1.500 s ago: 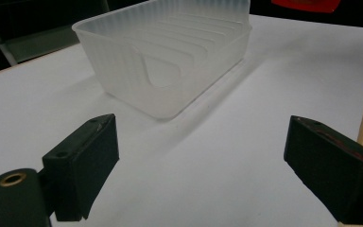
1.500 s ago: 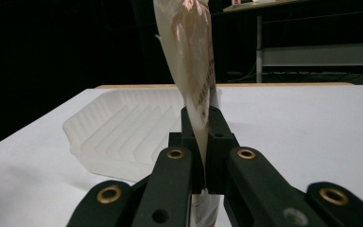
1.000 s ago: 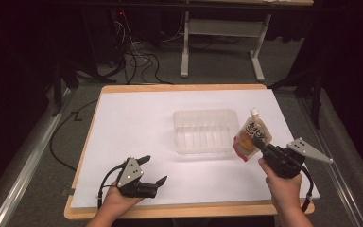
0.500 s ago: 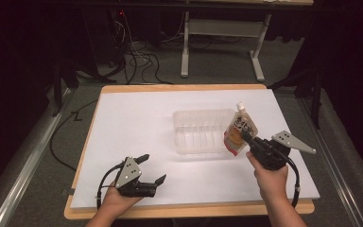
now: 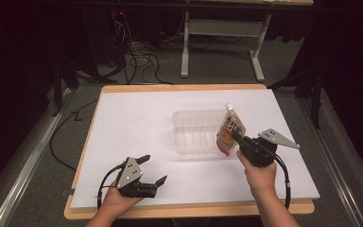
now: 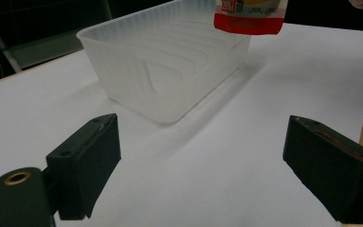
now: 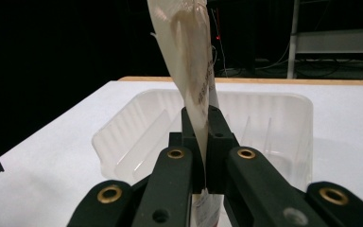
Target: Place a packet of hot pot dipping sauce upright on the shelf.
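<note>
An orange and red spouted pouch [image 5: 230, 131] hangs upright in the air, clamped in my right gripper [image 5: 238, 138]. It is over the right end of a clear ribbed plastic tray [image 5: 193, 130] that sits in the middle of the white table top. In the right gripper view the pouch [image 7: 191, 61] is seen edge-on between the shut jaws, with the tray [image 7: 283, 118] right behind it. My left gripper [image 5: 150, 168] rests near the table's front left, jaws wide apart and empty. Its own view shows the tray [image 6: 137, 61] ahead and the pouch's red bottom edge [image 6: 248, 19] above it.
The white board [image 5: 137, 118] lies on a wooden table edge [image 5: 189, 210]. Behind the table stand a metal desk frame [image 5: 222, 38] and loose cables [image 5: 137, 56] on the grey floor. Bare white surface lies left of the tray and along the front.
My right gripper has carried the pouch left and forward, from beside the tray's right end to over it. The left gripper has stayed in place.
</note>
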The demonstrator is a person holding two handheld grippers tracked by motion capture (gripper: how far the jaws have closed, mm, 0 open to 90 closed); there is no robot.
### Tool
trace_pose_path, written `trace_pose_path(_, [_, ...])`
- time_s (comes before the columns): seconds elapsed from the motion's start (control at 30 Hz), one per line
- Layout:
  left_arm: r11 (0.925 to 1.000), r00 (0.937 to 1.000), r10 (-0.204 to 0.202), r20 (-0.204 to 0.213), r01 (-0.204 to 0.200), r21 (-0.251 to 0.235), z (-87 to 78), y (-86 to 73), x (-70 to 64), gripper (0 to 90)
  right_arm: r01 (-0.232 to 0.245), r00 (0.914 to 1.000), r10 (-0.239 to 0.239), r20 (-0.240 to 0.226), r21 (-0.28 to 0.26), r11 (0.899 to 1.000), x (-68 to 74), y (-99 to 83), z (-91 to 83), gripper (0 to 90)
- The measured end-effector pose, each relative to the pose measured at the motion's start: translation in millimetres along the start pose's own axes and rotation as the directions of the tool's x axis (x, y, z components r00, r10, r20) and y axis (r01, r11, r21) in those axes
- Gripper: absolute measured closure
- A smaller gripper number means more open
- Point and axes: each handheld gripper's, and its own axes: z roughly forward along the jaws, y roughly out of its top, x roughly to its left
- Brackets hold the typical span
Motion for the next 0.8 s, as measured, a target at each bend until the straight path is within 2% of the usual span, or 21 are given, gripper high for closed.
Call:
trace_pose_path(0.43, [0.9999,0.9999,0.010,0.003,-0.010,0.000,0.5,0.2,-0.8,12.5,0.020,0.9996,-0.020,0.022,0.030,0.999,-0.5,-3.7,12.1,90.0])
trace_pose_path(0.8, [0.9999,0.9999,0.011,0.005,-0.011,0.000,0.5,0.3,-0.9,12.5,0.008,0.9993,-0.009,0.036,0.036,0.999,-4.1,-1.7,26.9,90.0])
